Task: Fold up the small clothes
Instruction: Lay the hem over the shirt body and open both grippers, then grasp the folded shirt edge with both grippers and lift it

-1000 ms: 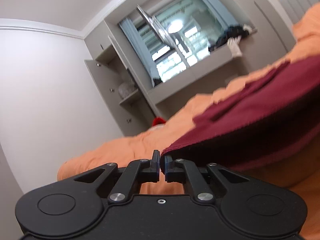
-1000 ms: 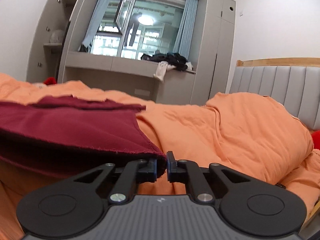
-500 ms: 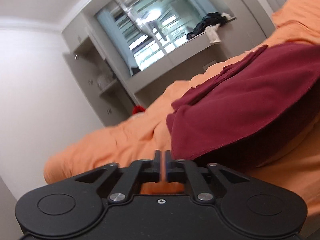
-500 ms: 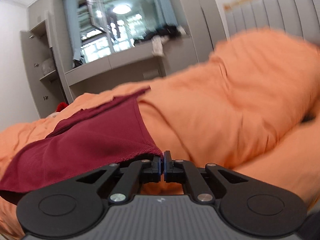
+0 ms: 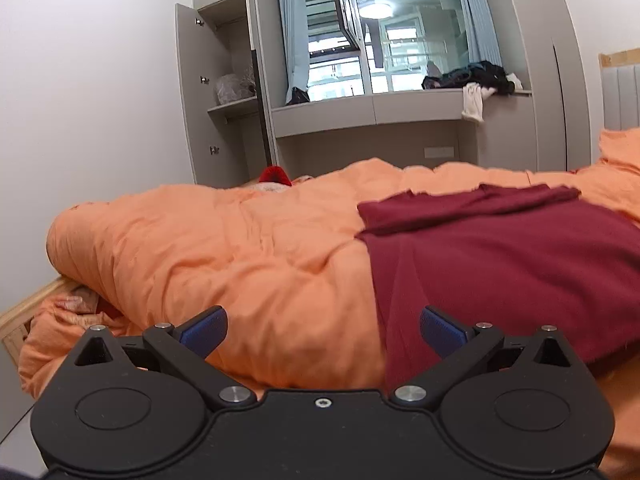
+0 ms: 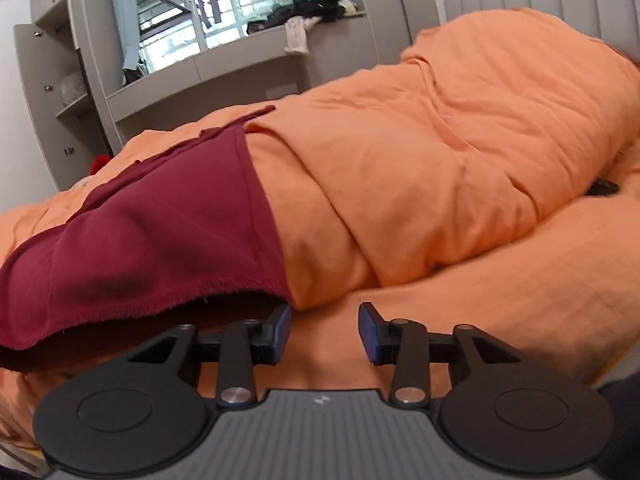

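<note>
The left gripper stands wide, having just opened, nothing between its pads; the dark red garment lies ahead to its right on the orange duvet. The right gripper, just parted and empty, sits beside the garment's hem. Beyond: an open wardrobe and window ledge.

left hand-held gripper: just opened wide | right hand-held gripper: just part-opened

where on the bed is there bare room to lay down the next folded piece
Bare orange duvet lies left of the dark red garment, running to the bed's left edge. More lies right of the garment's hem, up to the bunched duvet mound. The window ledge is crowded with a dark clothes pile.
</note>
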